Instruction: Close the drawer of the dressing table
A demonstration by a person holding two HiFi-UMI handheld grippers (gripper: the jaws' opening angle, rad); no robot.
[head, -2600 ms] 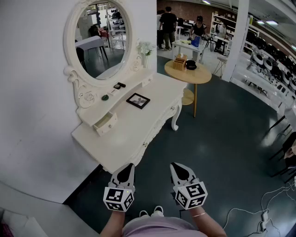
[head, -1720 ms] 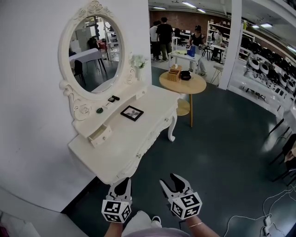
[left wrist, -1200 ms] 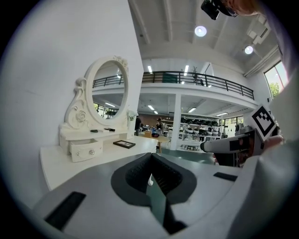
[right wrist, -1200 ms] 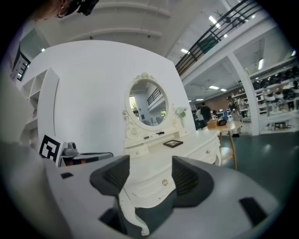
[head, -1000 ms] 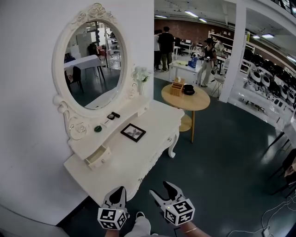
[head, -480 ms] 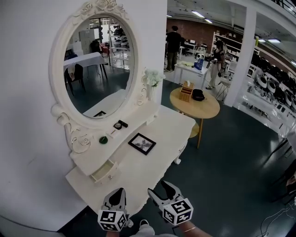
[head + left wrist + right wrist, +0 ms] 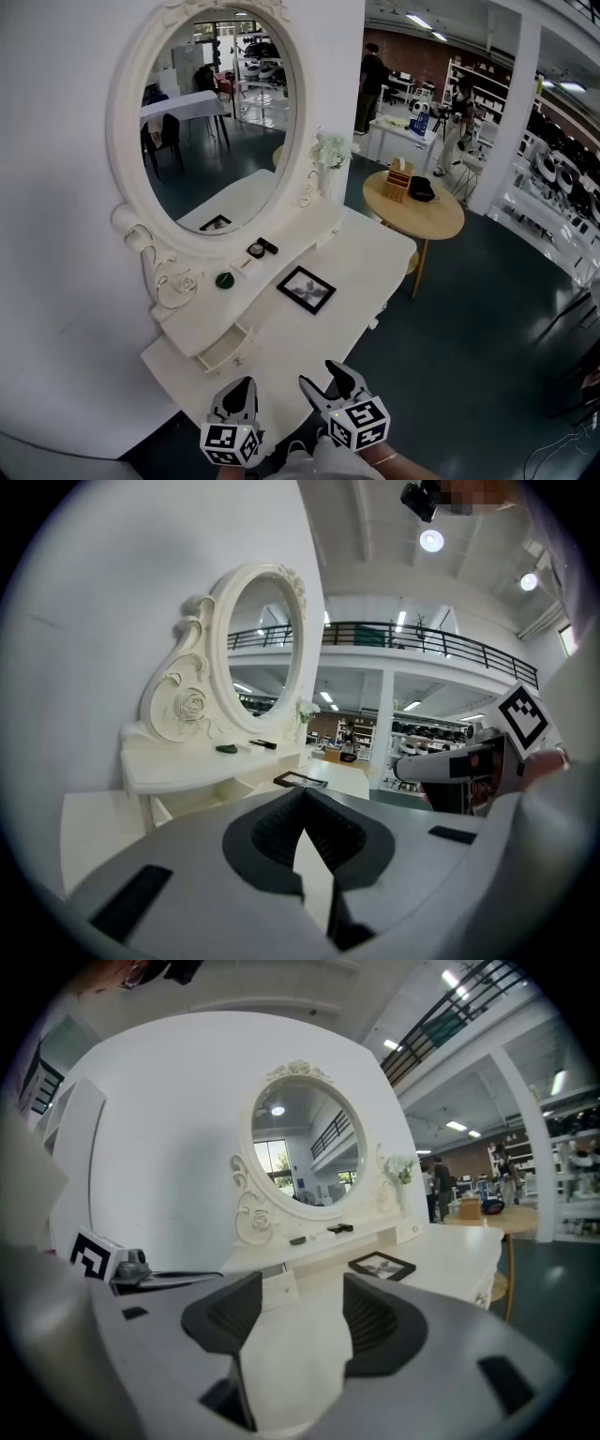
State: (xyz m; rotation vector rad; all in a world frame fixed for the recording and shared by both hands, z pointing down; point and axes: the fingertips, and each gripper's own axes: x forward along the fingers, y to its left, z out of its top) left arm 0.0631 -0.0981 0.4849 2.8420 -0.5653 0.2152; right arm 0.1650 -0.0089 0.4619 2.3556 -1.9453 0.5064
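Head view: a white dressing table (image 7: 366,272) with an oval mirror (image 7: 220,122) stands against a white wall. The small drawer (image 7: 225,351) under the left end of its raised shelf is pulled out, its front clear of the shelf edge. A framed picture (image 7: 306,289) lies on the tabletop, and a green object (image 7: 224,279) and small dark items (image 7: 262,247) sit on the shelf above. The left gripper (image 7: 245,383) and right gripper (image 7: 324,377) are held side by side at the near edge of the table, both well short of the drawer. Beyond the table's far end stand a round wooden table (image 7: 417,208) and people at workbenches.

Left gripper view: the jaws are pressed together at their tips with nothing between them. Past them lie the shelf, the drawer below it and the mirror. The right gripper's marker cube shows at the right.

Right gripper view: the jaws stand apart and hold nothing, only bare tabletop showing in the gap. The open drawer sits beyond that gap, slightly left, and the framed picture lies farther right. The left gripper's marker cube shows at the left edge.
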